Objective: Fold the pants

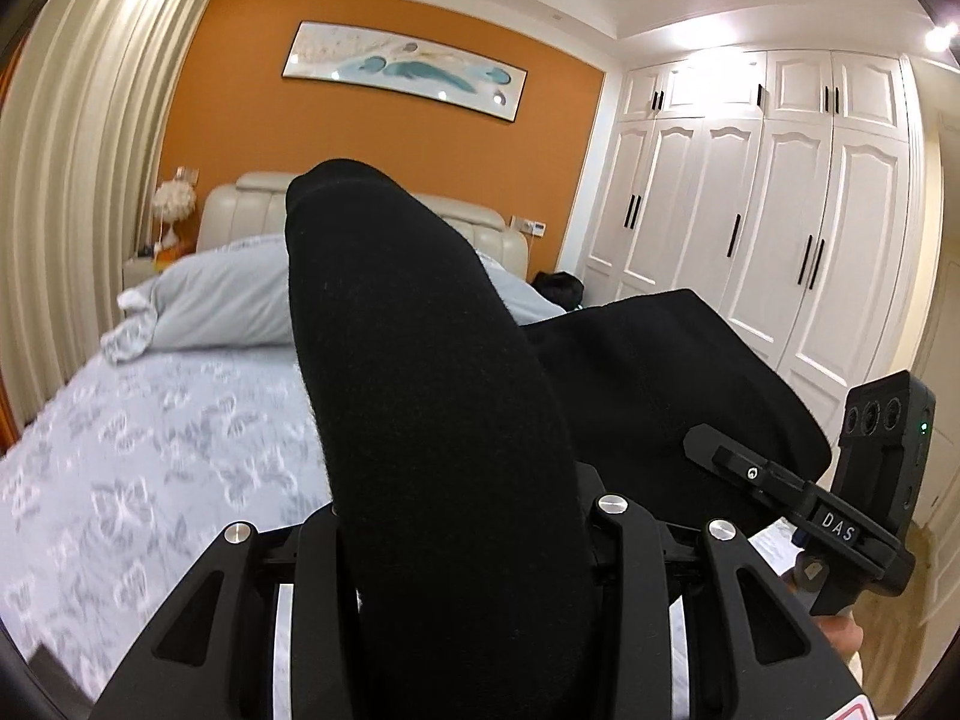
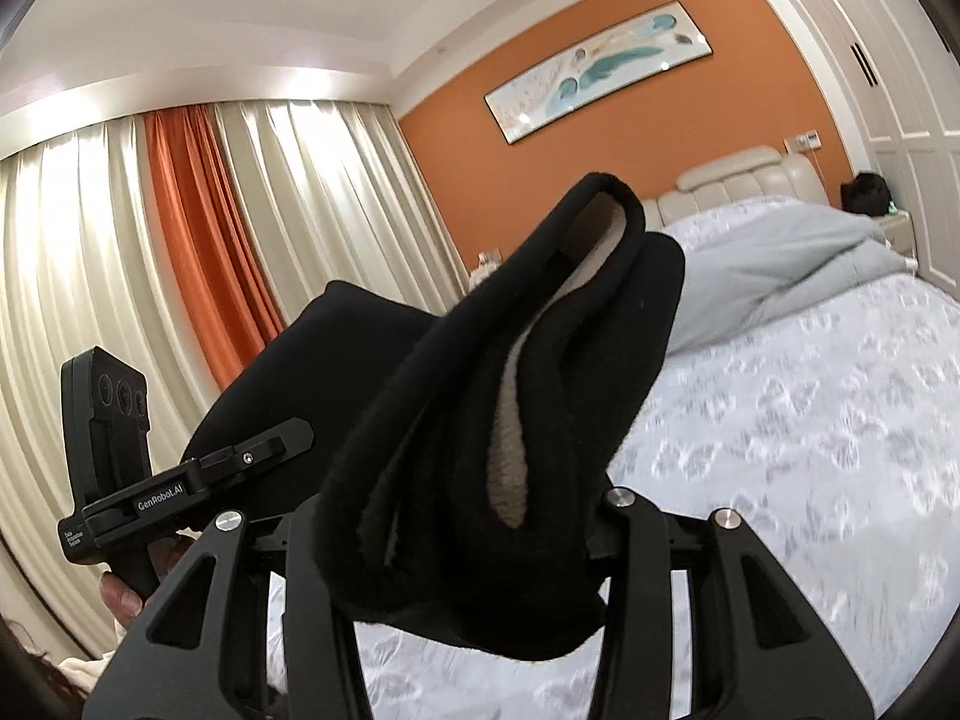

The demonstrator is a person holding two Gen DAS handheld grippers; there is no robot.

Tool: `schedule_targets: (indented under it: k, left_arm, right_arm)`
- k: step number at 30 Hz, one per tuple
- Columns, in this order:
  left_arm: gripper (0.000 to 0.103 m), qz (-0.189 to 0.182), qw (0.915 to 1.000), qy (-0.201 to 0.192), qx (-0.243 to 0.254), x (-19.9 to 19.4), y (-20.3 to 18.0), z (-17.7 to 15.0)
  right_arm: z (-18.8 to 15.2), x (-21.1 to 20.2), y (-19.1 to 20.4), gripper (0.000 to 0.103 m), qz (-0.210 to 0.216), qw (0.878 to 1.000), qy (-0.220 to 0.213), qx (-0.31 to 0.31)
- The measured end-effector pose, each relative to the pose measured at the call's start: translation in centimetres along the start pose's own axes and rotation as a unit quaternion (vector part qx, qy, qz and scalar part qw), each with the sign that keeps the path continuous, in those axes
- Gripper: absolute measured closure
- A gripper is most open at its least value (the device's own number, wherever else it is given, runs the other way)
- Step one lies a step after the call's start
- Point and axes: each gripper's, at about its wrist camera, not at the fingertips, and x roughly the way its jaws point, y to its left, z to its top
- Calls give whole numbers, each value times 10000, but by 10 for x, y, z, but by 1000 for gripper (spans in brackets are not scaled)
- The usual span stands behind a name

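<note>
Pants [image 1: 432, 396] held up off the bed [image 1: 150, 438], pinched in both the left gripper [image 1: 462, 540] and right gripper [image 2: 474, 540], fingers closed on bunched fabric. Risk: thick wad slips out, or legs hang uneven and fold goes crooked. Black, thick, pale fleecy lining showing.

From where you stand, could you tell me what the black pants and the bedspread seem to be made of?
Black pants: apparently a thick, matte knit with a pale fleecy lining, visible as a light fuzzy strip inside the fold. Bedspread: seemingly smooth woven fabric, pale blue-grey with a lighter floral pattern; motion blur hides any finer texture.
</note>
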Motion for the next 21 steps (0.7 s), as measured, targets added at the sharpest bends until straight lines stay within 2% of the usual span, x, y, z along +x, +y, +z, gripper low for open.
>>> schedule_targets:
  k: [10, 21]
  left_arm:
    - [69, 155, 9993, -281, 216, 78, 29, 33]
    - [68, 251, 9995, -143, 144, 190, 85, 22]
  right_arm:
    - [28, 76, -59, 62, -32, 9998, -180, 42]
    - [10, 163, -142, 62, -71, 9991, -90, 400]
